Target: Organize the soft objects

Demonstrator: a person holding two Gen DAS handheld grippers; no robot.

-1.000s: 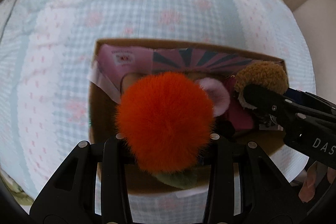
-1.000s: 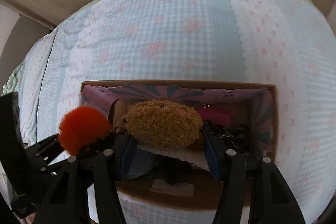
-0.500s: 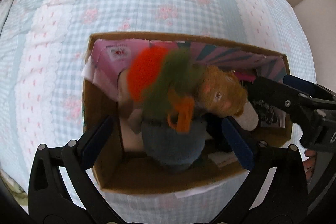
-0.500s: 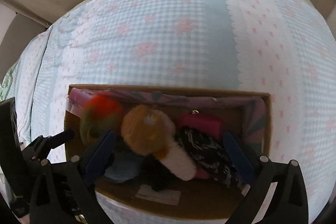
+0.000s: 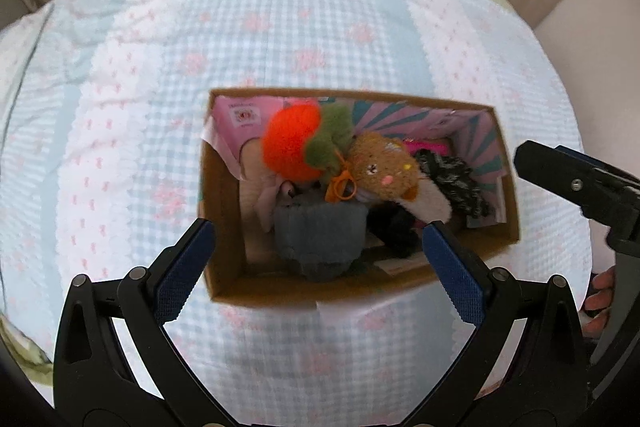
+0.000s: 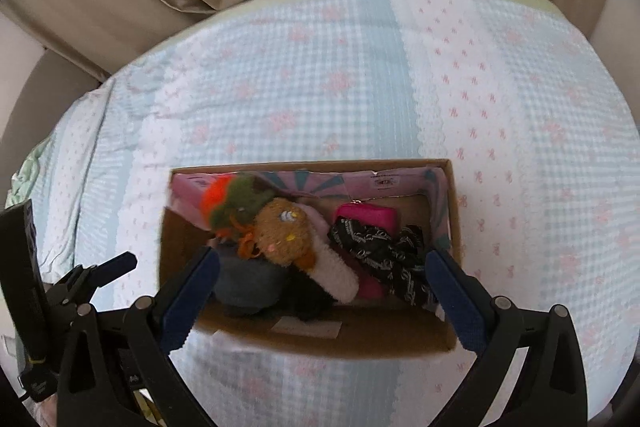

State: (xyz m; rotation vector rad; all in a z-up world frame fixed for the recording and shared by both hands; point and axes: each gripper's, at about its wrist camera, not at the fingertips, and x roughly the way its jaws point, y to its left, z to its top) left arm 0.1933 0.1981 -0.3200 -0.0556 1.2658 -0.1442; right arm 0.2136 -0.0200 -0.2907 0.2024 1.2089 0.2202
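Soft toys are piled inside the cardboard box [image 5: 218,227] on the bed [image 5: 120,131]: an orange pom-pom [image 5: 290,143] far left, a brown plush [image 5: 386,167] beside it. Both the left gripper [image 5: 318,261] and right gripper [image 6: 322,291] are held above, fingers spread apart, gripping nothing.

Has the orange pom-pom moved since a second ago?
Yes. The orange pom-pom left the left tool and now lies in the cardboard box, at its far-left corner.
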